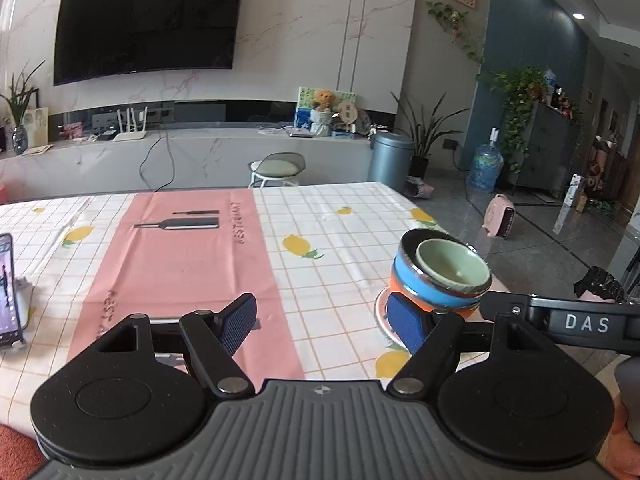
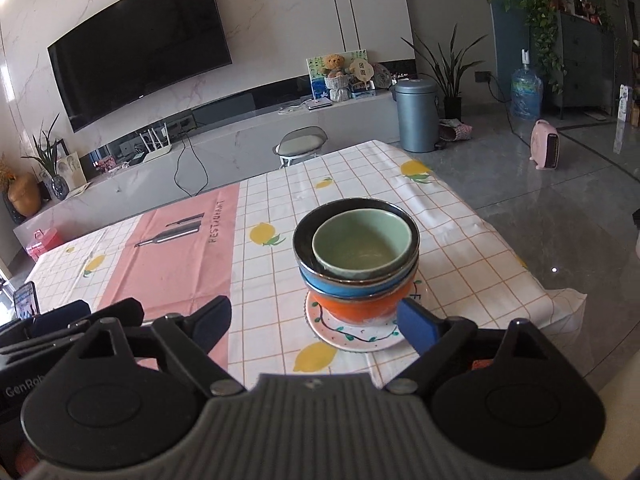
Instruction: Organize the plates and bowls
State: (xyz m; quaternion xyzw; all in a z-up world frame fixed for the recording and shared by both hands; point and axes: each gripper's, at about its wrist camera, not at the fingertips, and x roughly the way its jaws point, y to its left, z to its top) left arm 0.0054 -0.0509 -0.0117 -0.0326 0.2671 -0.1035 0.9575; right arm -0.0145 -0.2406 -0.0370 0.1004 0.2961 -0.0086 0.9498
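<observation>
Bowls stacked on a small patterned plate (image 2: 352, 338) near the right edge of the table (image 2: 460, 240). Order, bottom up: orange bowl (image 2: 360, 308), blue bowl (image 2: 348, 288), dark-rimmed bowl (image 2: 304, 236), green bowl (image 2: 360, 248) nested on top.

My right gripper (image 2: 316, 320): jaws spread wide, holding nothing, low in front of the stack; its right finger (image 2: 418, 330) sits just beside the plate rim.

My left gripper (image 1: 324, 324): jaws also wide apart and empty, over the pink placemat (image 1: 180, 260), stack off to its right.

Phone (image 1: 8, 288) propped at the table's left edge.
</observation>
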